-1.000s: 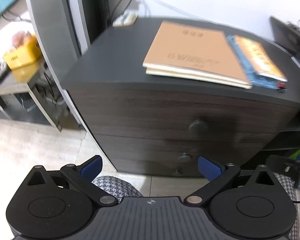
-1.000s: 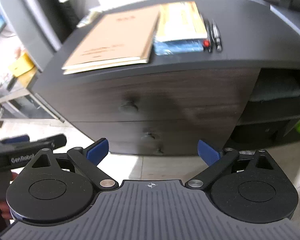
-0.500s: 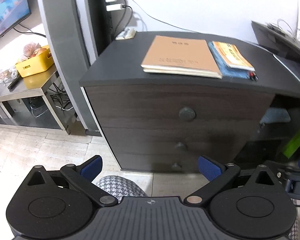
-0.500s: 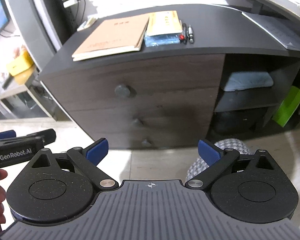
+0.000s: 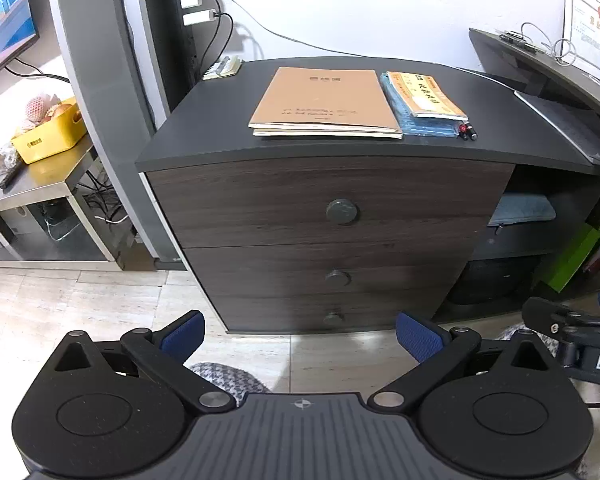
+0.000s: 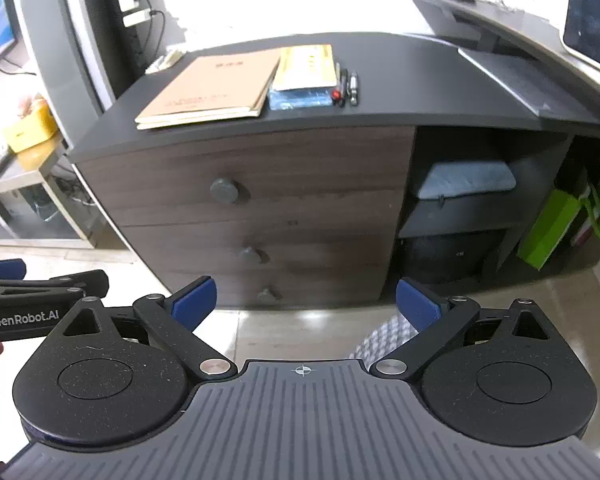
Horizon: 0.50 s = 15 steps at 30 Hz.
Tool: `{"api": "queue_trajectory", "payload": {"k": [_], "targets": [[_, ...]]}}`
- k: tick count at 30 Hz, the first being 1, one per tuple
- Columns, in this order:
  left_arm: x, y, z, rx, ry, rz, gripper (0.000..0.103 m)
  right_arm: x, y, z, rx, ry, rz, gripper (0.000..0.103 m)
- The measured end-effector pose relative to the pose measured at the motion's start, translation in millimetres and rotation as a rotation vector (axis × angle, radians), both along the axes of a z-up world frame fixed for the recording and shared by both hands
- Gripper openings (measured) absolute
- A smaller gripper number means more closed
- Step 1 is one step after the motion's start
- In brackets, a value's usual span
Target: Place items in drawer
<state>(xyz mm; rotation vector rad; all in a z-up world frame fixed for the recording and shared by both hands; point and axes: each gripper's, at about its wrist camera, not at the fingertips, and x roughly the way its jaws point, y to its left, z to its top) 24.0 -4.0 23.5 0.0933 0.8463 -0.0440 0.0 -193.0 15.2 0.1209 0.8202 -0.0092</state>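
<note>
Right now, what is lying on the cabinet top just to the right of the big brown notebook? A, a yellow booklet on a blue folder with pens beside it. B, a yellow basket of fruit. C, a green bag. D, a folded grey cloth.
A: the yellow booklet rests on a blue folder directly right of the brown notebook, with pens at the folder's right edge.

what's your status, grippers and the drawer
Left gripper and right gripper open, empty. Top drawer shut; notebooks and pens on cabinet top. Nothing blocking the knob.
</note>
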Motion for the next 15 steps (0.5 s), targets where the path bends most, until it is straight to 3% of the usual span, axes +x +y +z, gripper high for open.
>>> {"api": "queue_trajectory", "payload": {"k": [15], "targets": [[3.9,-13.5,-9.2,0.023,0.041,-0.006,0.102,6.7,-2.9,-5.3,0.007,0.008,0.012,0.100]]}}
